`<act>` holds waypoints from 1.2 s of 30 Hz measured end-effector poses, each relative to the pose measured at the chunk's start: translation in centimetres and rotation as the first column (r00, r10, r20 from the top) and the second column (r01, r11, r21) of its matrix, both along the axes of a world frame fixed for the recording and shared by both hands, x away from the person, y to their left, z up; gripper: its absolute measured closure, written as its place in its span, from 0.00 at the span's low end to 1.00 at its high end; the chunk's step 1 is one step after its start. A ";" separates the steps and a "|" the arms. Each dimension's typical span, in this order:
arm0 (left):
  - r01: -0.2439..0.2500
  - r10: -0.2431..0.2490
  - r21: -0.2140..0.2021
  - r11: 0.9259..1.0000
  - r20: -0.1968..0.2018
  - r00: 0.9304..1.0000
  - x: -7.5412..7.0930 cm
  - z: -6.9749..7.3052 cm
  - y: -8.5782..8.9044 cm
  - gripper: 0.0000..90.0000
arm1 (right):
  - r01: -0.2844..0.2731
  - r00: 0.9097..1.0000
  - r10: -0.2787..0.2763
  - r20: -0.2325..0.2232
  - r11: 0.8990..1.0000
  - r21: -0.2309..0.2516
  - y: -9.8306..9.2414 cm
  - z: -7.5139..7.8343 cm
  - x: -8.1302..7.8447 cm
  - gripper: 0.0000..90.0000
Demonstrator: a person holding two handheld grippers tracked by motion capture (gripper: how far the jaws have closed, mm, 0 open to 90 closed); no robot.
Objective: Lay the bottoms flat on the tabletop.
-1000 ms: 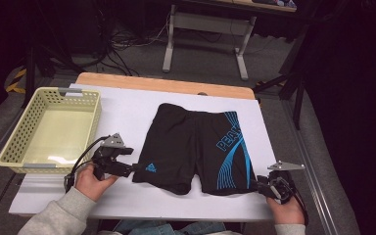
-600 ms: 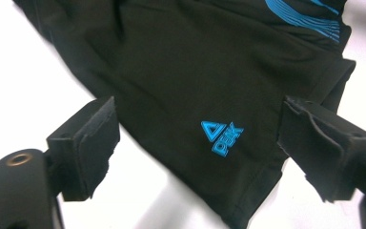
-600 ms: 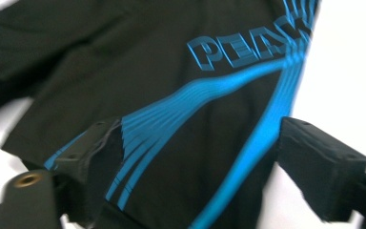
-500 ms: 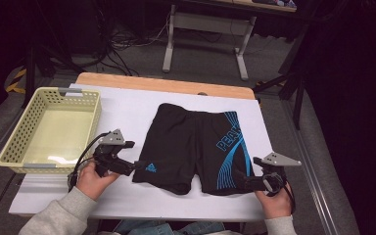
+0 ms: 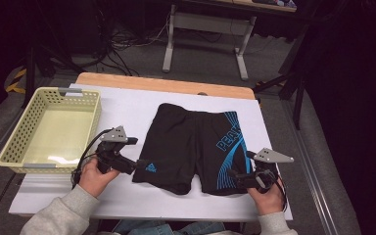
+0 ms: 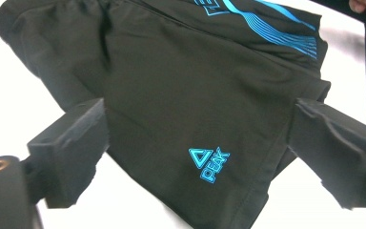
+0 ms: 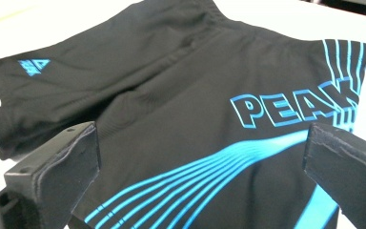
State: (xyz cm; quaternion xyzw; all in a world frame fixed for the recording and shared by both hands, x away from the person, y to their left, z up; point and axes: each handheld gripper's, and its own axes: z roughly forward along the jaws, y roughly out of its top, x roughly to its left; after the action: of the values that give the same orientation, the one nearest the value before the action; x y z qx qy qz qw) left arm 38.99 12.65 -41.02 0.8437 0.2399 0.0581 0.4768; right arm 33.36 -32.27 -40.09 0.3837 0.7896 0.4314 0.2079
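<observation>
Black swim shorts (image 5: 191,142) with blue "PEAK" lettering lie flat on the white table (image 5: 127,105), waistband at the far side. My left gripper (image 5: 139,164) stands at the hem of the left leg, beside the small blue logo. In the left gripper view its jaws (image 6: 200,143) have just been opening; the leg fabric (image 6: 181,95) lies between them, unpressed. My right gripper (image 5: 232,175) is at the hem of the right leg. Its jaws (image 7: 200,162) have just been opening too and stand wide over the blue-striped fabric (image 7: 171,119), not pinching it.
A pale yellow mesh basket (image 5: 15,134) with nothing inside it sits at the table's left end. A wooden strip (image 5: 166,84) runs along the far edge. Beyond it, on the dark floor, are cables and a desk frame (image 5: 169,44).
My right hand has come in a little from the bottom right toward the shorts' right leg. The left hand has barely moved. The shorts lie as before.
</observation>
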 end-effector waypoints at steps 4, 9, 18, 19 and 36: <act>0.010 -0.010 0.015 1.000 0.014 1.000 0.1 0.2 -0.6 0.04 | -0.021 1.000 0.020 0.023 1.000 0.001 0.5 0.2 0.2 0.00; -0.025 0.025 0.014 1.000 0.054 0.998 0.4 0.7 -1.2 0.00 | -0.046 0.999 0.046 -0.011 0.999 -0.001 1.2 0.4 0.5 0.00; -0.022 0.024 -0.022 1.000 0.086 0.996 1.1 1.6 -1.5 0.02 | -0.102 0.995 0.102 0.015 0.995 0.017 3.0 0.7 1.0 0.00; -0.028 0.029 -0.007 1.000 0.100 0.995 1.0 1.7 -1.7 0.03 | -0.100 0.995 0.100 0.024 0.995 0.009 3.4 0.8 1.0 0.00; -0.053 0.052 0.000 0.999 0.113 0.992 1.1 2.0 -1.9 0.02 | -0.207 0.978 0.207 0.020 0.978 -0.006 8.1 1.8 1.9 0.08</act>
State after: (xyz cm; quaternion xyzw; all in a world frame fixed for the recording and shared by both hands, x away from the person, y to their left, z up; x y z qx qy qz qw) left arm 40.09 10.71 -39.06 0.8332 0.2345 0.1187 0.4866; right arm 35.25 -24.21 -38.28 0.2946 0.8237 0.4533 0.1708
